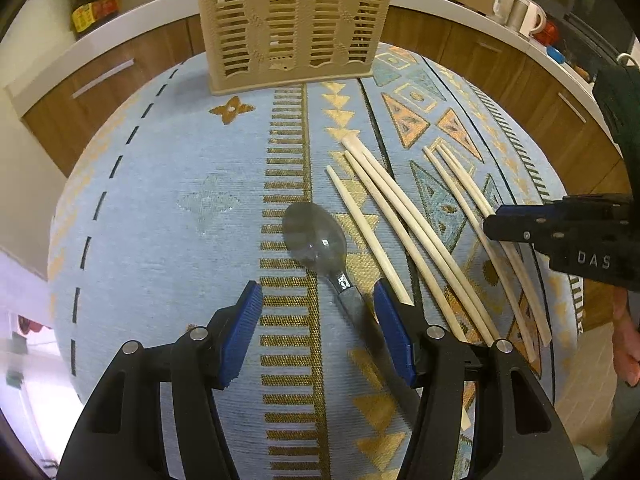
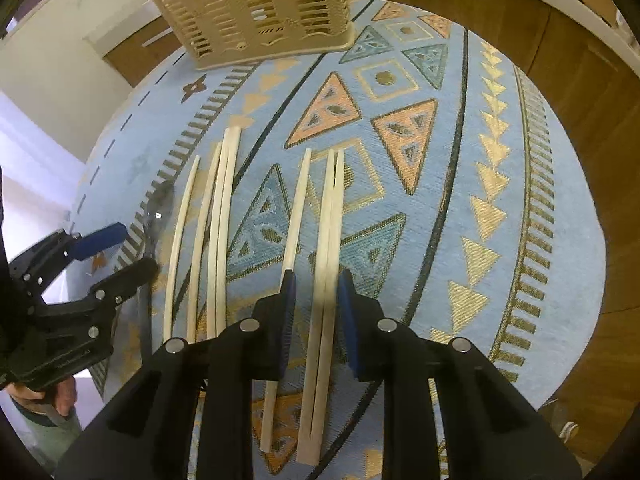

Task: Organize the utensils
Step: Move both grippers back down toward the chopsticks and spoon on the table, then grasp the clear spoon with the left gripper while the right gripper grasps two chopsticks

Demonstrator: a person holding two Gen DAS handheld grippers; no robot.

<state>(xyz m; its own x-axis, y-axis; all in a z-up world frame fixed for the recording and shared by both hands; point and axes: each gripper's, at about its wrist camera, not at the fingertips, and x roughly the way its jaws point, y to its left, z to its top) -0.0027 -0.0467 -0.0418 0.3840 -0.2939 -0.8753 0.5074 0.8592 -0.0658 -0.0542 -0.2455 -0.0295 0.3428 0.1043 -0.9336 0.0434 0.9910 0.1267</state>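
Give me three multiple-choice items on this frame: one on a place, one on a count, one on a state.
1. Where does the slotted holder stand?
A. at the table's far edge
B. between the claws
C. on the floor

2. How many chopsticks lie on the cloth?
A. three
B. seven
C. ten

3. What is the right claw doing?
A. open, straddling two chopsticks
B. shut on the spoon
C. shut on nothing

Answers:
1. A: the holder sits beyond all the utensils.
2. B: the right wrist view shows four in one group and three in another.
3. A: its blue pads flank a pair with gaps showing; the spoon lies by the open left claw.
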